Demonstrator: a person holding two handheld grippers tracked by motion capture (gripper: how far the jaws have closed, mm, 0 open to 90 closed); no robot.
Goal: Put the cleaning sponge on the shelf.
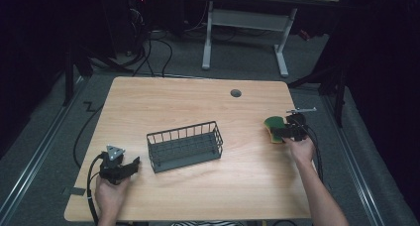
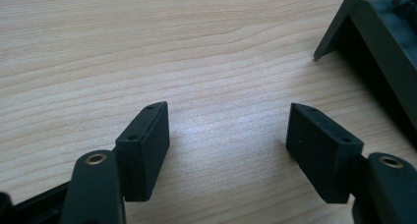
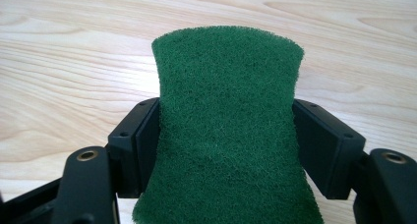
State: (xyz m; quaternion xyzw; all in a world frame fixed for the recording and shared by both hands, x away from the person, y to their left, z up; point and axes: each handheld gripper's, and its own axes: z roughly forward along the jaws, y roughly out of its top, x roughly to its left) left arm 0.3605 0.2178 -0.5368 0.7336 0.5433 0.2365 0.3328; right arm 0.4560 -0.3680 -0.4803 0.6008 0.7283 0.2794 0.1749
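Your right gripper (image 1: 283, 132) squeezed green sponge (image 3: 226, 130) at right side of table (image 1: 198, 102). Both pads pressed sponge's sides; its waist looked pinched in. Sponge sat right of wire basket (image 1: 184, 145), well apart from it. Your left gripper (image 1: 130, 167) rested near basket's left end, jaws wide apart, nothing between them.

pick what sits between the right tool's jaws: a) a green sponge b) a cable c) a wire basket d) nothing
a: in the right gripper view the green sponge lies between the right tool's jaws, both pads pressing its pinched-in sides; the wire basket stands apart at mid table.
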